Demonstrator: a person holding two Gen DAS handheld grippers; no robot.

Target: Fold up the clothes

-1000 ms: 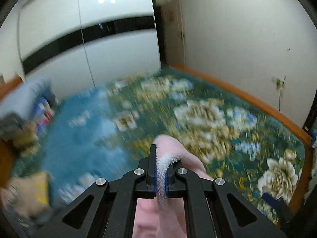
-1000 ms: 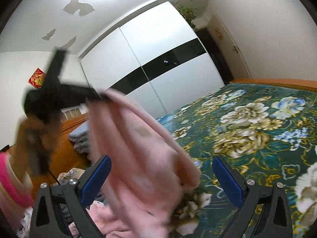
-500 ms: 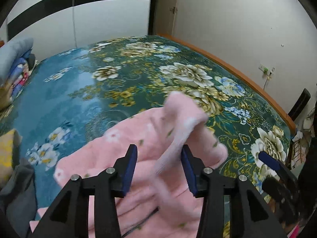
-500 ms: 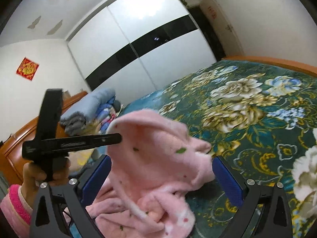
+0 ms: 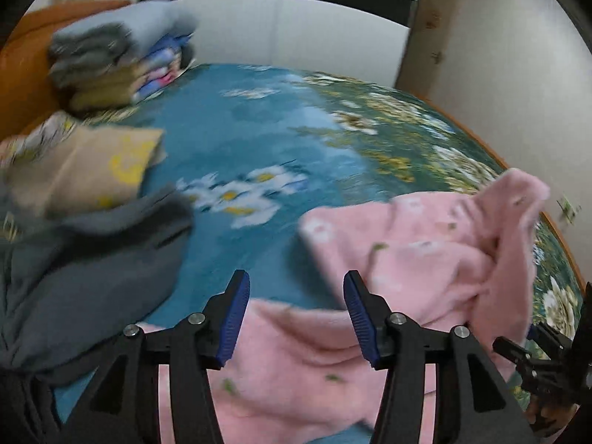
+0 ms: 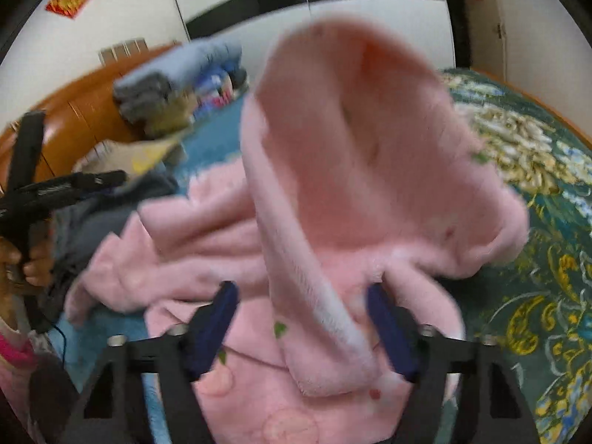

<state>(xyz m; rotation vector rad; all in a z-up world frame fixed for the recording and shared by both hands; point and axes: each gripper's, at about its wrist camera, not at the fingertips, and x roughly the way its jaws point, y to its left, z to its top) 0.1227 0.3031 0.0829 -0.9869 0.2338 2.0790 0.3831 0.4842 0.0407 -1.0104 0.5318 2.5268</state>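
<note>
Now, near to far:
left gripper (image 5: 296,314): released, jaws opening, empty.
right gripper (image 6: 301,327): jaws closing around a pink flap, not yet pinching.
pink garment (image 5: 418,255): dropped onto the bedspread (image 5: 259,118), near right; ready to flatten.

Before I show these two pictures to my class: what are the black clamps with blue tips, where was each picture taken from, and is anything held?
No robot here: a person holds a hand-operated two-finger gripper in each hand, with a wide-angle camera on each looking along its fingers. One picture looks past the left gripper, the other past the right gripper. In the right view you also see the person's left hand on its handle. On the bed's flowered cover lie a pink fleece garment, a grey garment and folded bedding. The left jaws are opening, with nothing between them. The right jaws are closing around a pink fold, not yet pressing it.
</note>
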